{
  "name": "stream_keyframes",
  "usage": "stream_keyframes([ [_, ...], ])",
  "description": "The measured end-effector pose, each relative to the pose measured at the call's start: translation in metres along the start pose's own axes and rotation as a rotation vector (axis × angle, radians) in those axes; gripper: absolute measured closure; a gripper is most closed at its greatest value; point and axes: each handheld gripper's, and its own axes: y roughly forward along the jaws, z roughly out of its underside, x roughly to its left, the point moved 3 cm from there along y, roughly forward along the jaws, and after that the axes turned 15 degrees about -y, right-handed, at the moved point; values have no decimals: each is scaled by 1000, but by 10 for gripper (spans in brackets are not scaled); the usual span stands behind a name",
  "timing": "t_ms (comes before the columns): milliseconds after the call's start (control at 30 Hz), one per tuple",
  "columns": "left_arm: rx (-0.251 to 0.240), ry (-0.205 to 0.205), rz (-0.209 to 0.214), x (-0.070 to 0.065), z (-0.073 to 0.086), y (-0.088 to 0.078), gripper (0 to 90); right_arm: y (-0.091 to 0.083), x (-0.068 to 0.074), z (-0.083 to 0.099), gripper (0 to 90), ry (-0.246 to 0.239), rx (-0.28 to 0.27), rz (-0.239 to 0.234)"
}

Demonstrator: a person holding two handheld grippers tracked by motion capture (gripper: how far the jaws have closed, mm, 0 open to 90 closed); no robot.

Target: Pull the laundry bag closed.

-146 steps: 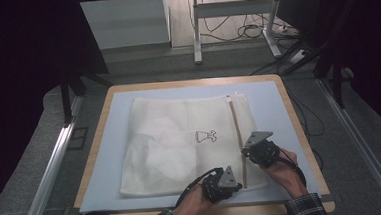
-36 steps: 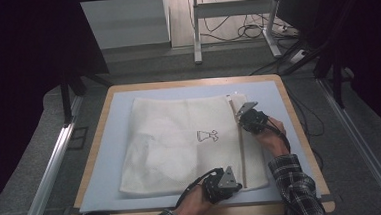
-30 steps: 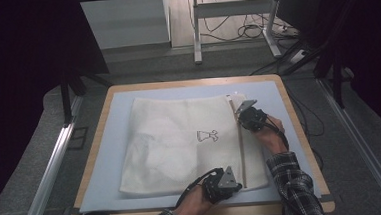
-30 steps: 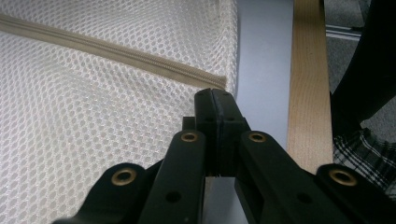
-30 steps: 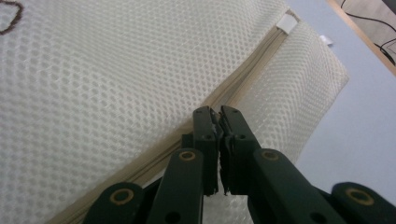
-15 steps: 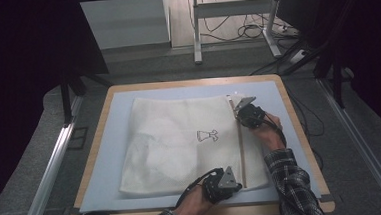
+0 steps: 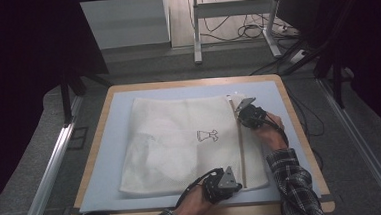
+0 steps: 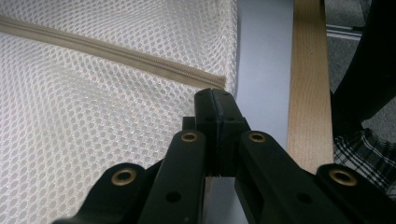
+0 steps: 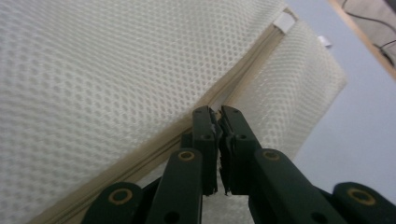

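White mesh laundry bag (image 7: 180,143) lies flat on the blue mat (image 7: 106,162) of the wood-rimmed table (image 7: 300,131), nearer the right rim than the left. Beige zipper (image 7: 241,144) runs along the bag's right side, front to back. Left gripper (image 7: 222,183) sits at the bag's front edge by the near end of the zipper, jaws pressed tight together; whether mesh is pinched, can't tell. Right gripper (image 7: 249,115) is at the far end of the zipper, near the bag's back right corner, jaws nearly closed on a small piece at the zipper line, likely the zipper pull (image 9: 217,119). Narrow strip of mat right of the bag, wider strip left and back. Dark floor (image 7: 40,146) surrounds the table.
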Motion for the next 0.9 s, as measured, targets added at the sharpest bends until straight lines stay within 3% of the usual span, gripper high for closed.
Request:
stream_keyframes([
  [467,1,-3,1,0,0,0,900,15,-15,-4,854,26,8,51],
  [900,0,1,-2,0,0,0,900,30,-33,-13,844,54,21,65],
])
